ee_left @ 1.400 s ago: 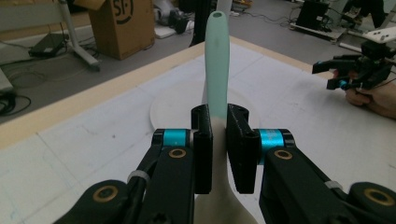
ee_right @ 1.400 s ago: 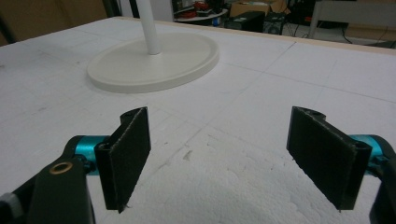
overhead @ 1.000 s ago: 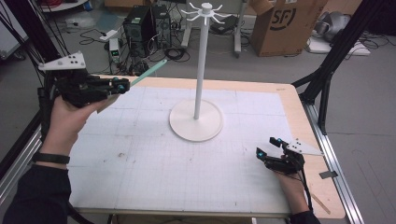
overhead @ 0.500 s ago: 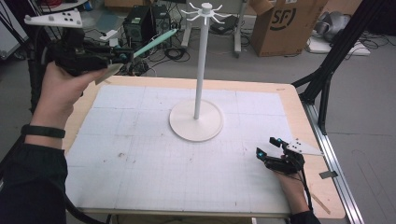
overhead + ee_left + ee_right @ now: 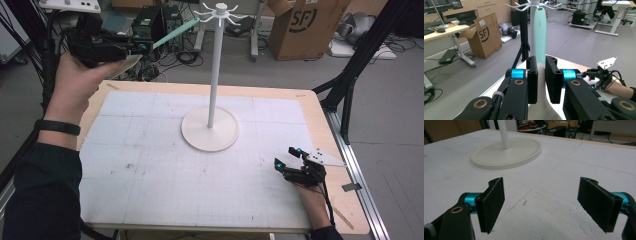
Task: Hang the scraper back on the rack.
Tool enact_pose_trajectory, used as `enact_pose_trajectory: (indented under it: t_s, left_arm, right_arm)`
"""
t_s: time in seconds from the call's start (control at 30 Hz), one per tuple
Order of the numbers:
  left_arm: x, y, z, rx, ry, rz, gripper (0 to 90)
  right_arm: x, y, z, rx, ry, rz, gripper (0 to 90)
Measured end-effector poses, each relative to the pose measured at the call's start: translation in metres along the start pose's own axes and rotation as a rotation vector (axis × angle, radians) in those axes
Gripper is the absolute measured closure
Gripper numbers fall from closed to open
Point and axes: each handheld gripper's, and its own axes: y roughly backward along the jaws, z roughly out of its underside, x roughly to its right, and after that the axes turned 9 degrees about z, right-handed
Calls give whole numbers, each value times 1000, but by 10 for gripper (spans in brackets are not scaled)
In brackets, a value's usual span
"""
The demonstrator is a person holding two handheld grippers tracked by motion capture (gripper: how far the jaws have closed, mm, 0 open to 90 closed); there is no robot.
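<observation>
1. My left gripper point(image 5: 541, 80) has its jaws nearly together, clamped on the neck of a spatula point(image 5: 540, 32): mint-green handle pointing ahead, cream blade end down under the jaws. Pads press on both sides.
2. In the high view the left gripper point(image 5: 137, 47) is held high past the table's far-left corner, with the spatula handle point(image 5: 175, 31) slanting toward the hooks on top of the stand point(image 5: 219, 10). The handle tip sits just short of the hooks; I can't tell whether it touches.
3. My right gripper point(image 5: 546, 202) has its jaws wide apart with nothing between them, only bare mat below. In the high view it rests point(image 5: 287, 159) low near the table's right edge.
4. The stand is a thin white pole on a round, flat disc base point(image 5: 506, 152), smooth plastic look.
5. The table point(image 5: 320, 107) has a wooden rim and a white gridded mat point(image 5: 150, 165), slightly scuffed. There's lots of open mat between base and right gripper.
6. A cardboard box point(image 5: 305, 30) sits on the floor behind, well apart.
</observation>
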Motion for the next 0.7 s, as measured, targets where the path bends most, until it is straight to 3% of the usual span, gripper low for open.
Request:
enact_pose_trajectory:
  t_s: [0.7]
  left_arm:
    - [0,-13,-1,-26,-21,-16,811]
  right_arm:
    - [0,0,0,-1,-3,-1,209]
